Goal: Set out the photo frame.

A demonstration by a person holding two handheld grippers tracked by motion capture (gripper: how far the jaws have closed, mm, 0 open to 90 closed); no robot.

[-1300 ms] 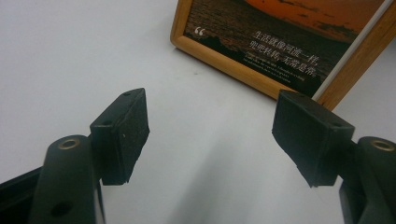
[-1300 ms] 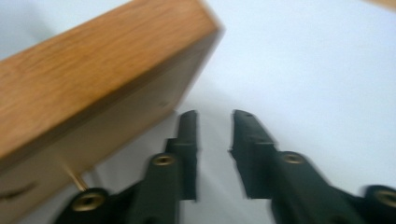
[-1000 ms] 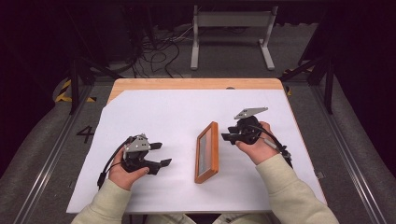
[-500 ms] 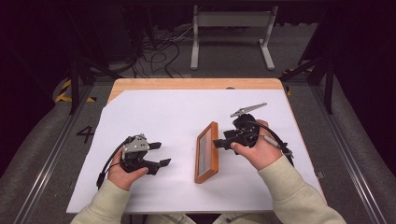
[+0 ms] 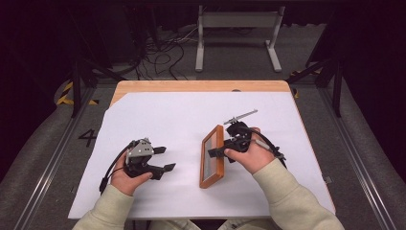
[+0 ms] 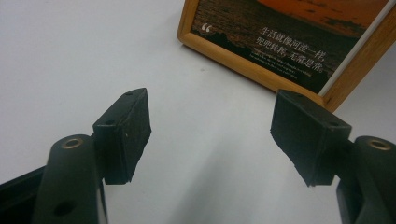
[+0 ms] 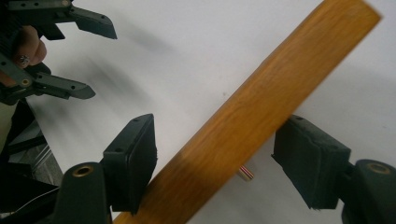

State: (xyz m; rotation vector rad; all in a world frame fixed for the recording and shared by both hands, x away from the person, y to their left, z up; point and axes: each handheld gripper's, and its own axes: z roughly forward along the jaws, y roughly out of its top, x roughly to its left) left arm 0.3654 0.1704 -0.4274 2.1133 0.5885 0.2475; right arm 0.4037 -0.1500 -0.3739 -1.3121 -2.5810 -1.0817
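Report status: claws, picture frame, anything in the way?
Left claw open, clear of frame. Right claw just opened, straddling picture frame edge, no firm grip. White sheet clear around it.

The framed picture (image 6: 299, 42) carried white Chinese lines after an opening quotation mark, too small to read surely. On the floor at nine o'clock of the bench, a "4" (image 5: 88, 138) stood painted.

Wooden picture frame (image 5: 213, 157), orange-brown, stands on its long edge right of centre in the high view, leaning slightly. Left gripper view: its face at upper right, a dark sunset print with white Chinese text under a quote mark.
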